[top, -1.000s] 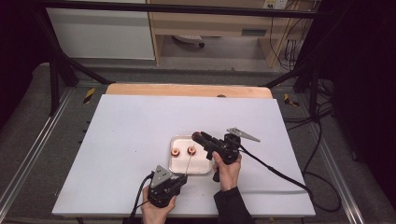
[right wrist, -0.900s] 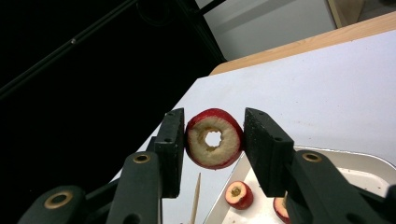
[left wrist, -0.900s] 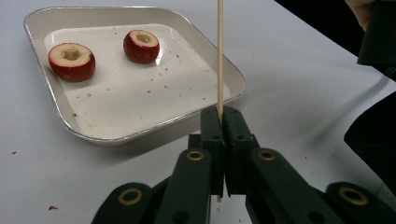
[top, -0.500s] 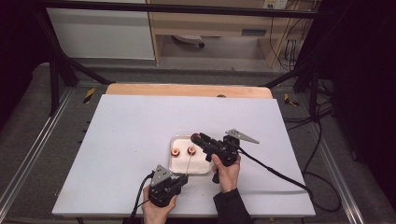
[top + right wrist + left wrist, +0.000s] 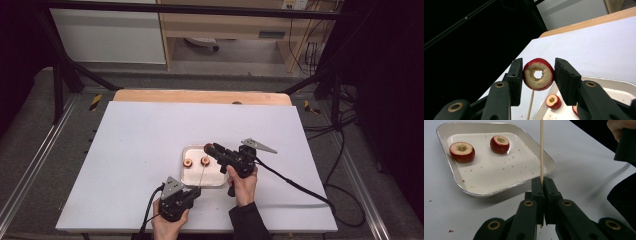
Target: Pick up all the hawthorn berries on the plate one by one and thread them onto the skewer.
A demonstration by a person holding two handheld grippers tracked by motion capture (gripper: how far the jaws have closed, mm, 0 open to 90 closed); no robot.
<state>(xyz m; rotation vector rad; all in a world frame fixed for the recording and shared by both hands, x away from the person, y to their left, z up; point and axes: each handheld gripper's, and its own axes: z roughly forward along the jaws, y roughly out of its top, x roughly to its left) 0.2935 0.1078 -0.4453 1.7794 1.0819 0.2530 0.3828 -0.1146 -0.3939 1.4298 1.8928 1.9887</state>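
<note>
your left gripper (image 5: 541,185) has its fingers clamped tight on a thin wooden skewer (image 5: 541,150), which stands up from between them at the near edge of the metal tray (image 5: 499,191). in the high view that gripper (image 5: 192,192) sits low on the white bench (image 5: 150,130), just in front of the tray (image 5: 192,182). your right gripper (image 5: 537,75) pinches a cored red fruit piece (image 5: 538,74) between its fingers, the hole facing the camera, lifted above the tray's far right corner. two more cored fruit pieces lie in the tray, one (image 5: 462,152) near its left wall and the other (image 5: 499,144) just beside it, apart from the skewer.
</note>
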